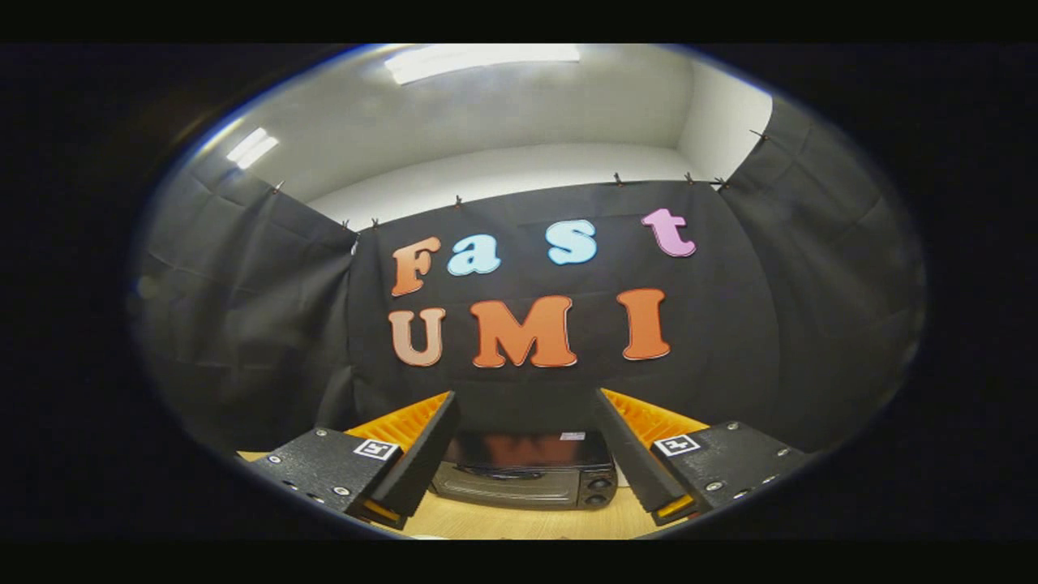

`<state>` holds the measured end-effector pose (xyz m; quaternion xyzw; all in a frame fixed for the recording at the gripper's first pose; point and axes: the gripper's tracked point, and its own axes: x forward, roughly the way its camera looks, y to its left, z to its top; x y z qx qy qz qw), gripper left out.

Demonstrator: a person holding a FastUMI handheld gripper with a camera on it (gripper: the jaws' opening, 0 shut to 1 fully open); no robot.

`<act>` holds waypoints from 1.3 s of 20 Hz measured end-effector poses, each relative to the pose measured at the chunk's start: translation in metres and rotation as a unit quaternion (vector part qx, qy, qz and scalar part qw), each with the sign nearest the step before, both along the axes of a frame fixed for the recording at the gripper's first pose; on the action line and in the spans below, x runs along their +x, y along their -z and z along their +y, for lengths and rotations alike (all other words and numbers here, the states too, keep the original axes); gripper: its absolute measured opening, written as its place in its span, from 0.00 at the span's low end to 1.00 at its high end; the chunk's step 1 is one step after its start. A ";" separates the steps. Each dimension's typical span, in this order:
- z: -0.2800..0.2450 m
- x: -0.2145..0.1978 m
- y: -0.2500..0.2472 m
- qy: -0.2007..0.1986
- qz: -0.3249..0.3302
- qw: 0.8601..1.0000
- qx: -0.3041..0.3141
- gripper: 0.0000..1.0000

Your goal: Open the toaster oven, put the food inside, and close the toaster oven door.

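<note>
Toaster oven [525, 480] sits on table [519, 523] beyond the fingers, door apparently closed. Hand-held gripper [525, 474] spread wide, holding nothing. Food unseen. Judged: no step done yet.

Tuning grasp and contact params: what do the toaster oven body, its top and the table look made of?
Toaster oven, seen between the open gripper fingers: body looks like dark painted metal or plastic, hard to tell. Its top is glossy, mirroring the wall behind. Table: pale wood or laminate, matte, faint grain.
</note>
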<state>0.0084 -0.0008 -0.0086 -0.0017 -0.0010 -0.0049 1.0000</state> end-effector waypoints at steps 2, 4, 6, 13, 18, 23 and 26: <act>-0.005 0.004 0.006 0.007 0.000 1.000 -0.006 0.98; -0.007 0.010 0.015 0.014 0.003 1.000 -0.007 0.98; -0.006 0.019 0.030 0.017 0.012 1.000 -0.006 0.98; 0.009 0.056 0.113 0.001 0.084 0.996 -0.001 0.99; 0.027 0.090 0.170 -0.004 0.124 0.992 -0.035 0.99; 0.031 0.117 0.224 0.010 0.181 0.983 -0.032 0.99; 0.025 0.123 0.246 0.021 0.205 0.978 -0.024 0.99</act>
